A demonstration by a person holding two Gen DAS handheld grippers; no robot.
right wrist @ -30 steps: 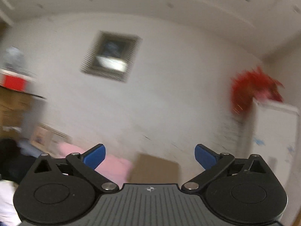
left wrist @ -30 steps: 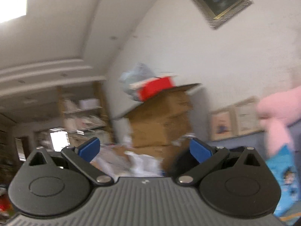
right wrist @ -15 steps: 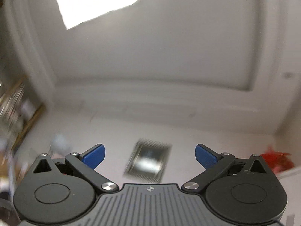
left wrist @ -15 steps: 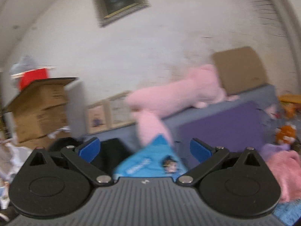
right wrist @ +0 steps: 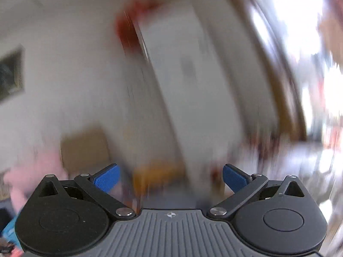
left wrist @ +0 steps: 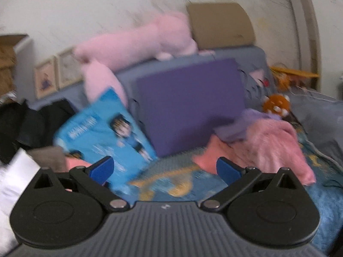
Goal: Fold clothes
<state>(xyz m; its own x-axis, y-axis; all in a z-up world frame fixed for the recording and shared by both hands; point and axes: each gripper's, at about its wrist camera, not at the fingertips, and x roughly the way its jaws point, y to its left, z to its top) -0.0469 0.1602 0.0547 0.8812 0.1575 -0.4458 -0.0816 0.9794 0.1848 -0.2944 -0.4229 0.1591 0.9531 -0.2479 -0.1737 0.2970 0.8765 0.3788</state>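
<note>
My left gripper (left wrist: 164, 169) is open and holds nothing. It points at a blue sofa where a crumpled pink garment (left wrist: 276, 143) lies with a lilac one (left wrist: 242, 126) on it, right of centre. A salmon-pink cloth (left wrist: 210, 156) lies just beyond the right fingertip, apart from it. A dark clothes heap (left wrist: 23, 124) sits at the left. My right gripper (right wrist: 169, 176) is also open and empty, aimed high at a white wall and a white cabinet (right wrist: 193, 90); that view is heavily blurred and shows no clothes.
On the sofa are a purple cushion (left wrist: 188, 105), a blue printed package (left wrist: 105, 135), a long pink plush toy (left wrist: 137, 45) and an orange plush toy (left wrist: 276, 105). A cardboard sheet (left wrist: 220, 25) leans on the wall. A blue patterned blanket (left wrist: 171, 180) covers the seat.
The left gripper has swung right and tilted down from the stacked boxes to the sofa. The right gripper has swept from the wall up to the ceiling, then down and rightward. Both stayed open.
</note>
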